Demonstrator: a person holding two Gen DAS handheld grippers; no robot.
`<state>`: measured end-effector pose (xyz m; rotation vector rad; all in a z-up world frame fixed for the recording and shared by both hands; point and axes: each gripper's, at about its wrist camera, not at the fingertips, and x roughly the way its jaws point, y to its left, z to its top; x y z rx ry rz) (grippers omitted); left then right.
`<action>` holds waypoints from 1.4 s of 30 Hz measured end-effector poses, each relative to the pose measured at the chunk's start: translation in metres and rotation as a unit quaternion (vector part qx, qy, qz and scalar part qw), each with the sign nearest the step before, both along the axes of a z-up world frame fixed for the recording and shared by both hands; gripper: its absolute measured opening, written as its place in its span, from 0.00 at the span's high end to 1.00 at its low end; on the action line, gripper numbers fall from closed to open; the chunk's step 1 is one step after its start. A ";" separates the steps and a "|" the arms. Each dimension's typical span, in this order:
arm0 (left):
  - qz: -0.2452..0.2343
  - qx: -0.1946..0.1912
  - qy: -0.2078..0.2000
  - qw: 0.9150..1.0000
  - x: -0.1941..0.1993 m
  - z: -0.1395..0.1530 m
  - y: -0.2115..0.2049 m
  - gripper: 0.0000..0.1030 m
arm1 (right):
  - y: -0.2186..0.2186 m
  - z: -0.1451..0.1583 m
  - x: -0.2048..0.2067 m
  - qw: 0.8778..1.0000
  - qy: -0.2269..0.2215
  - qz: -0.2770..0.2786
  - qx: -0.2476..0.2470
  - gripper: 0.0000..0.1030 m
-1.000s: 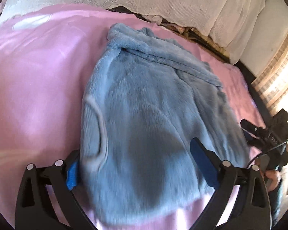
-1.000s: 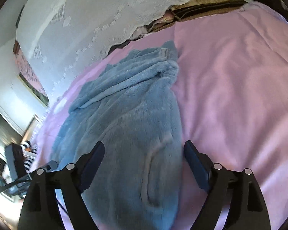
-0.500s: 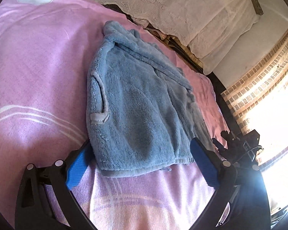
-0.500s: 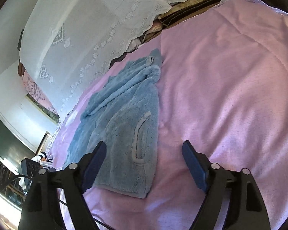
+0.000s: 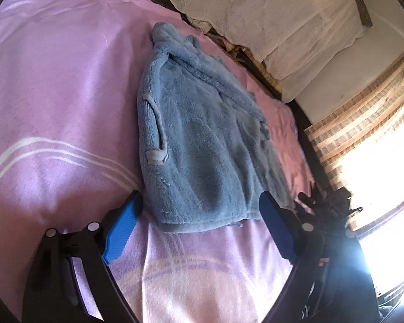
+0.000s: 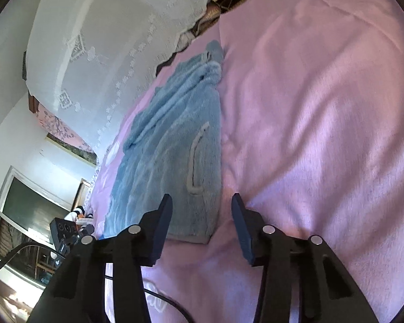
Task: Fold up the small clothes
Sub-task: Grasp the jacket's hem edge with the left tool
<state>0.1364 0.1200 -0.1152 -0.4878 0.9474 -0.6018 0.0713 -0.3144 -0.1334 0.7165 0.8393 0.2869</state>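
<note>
A light blue fleece jacket (image 5: 202, 140) lies folded lengthwise on the pink blanket (image 5: 54, 94), its hem nearest me and a pocket trim on top. My left gripper (image 5: 199, 215) hovers at the hem. Its blue pads (image 5: 124, 223) stand on either side of the jacket's width without touching it, and the jaws are closing slightly. In the right wrist view the jacket (image 6: 175, 148) runs away from me. My right gripper (image 6: 202, 210) is at its near right corner, jaws closing, with the corner seen between the fingers but not pinched.
White lace-covered bedding (image 5: 282, 13) is piled along the far edge. A bright window with a striped curtain (image 5: 363, 123) is on the right. The right gripper (image 5: 323, 210) shows beside the jacket's right side. A cable (image 6: 13, 255) trails at lower left.
Both grippers have drawn back from over the jacket to its near hem, and both views have rolled. The right jaws have narrowed a good deal. The jacket has stayed where it lay.
</note>
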 end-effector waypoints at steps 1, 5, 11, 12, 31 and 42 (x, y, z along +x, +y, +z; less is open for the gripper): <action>-0.003 0.012 -0.002 1.000 0.002 0.000 -0.004 0.17 | 0.002 0.000 0.002 1.000 0.005 0.001 -0.008 0.56; -0.009 0.058 -0.016 0.998 0.011 0.002 -0.021 0.16 | 0.015 0.001 0.010 0.999 0.013 0.012 -0.035 0.56; -0.002 0.060 -0.023 0.998 0.015 0.000 -0.025 0.19 | 0.029 0.002 0.011 0.998 0.002 0.019 -0.059 0.56; 0.002 0.058 -0.023 0.998 0.015 0.000 -0.023 0.23 | 0.030 0.003 0.010 0.998 0.000 0.023 -0.062 0.56; 0.028 0.041 -0.002 0.999 0.018 -0.010 -0.014 0.70 | 0.032 0.000 0.009 0.998 -0.015 0.030 -0.044 0.85; 0.028 0.024 0.008 0.999 0.013 -0.012 -0.010 0.78 | 0.031 -0.002 0.010 0.999 -0.012 0.037 -0.038 0.82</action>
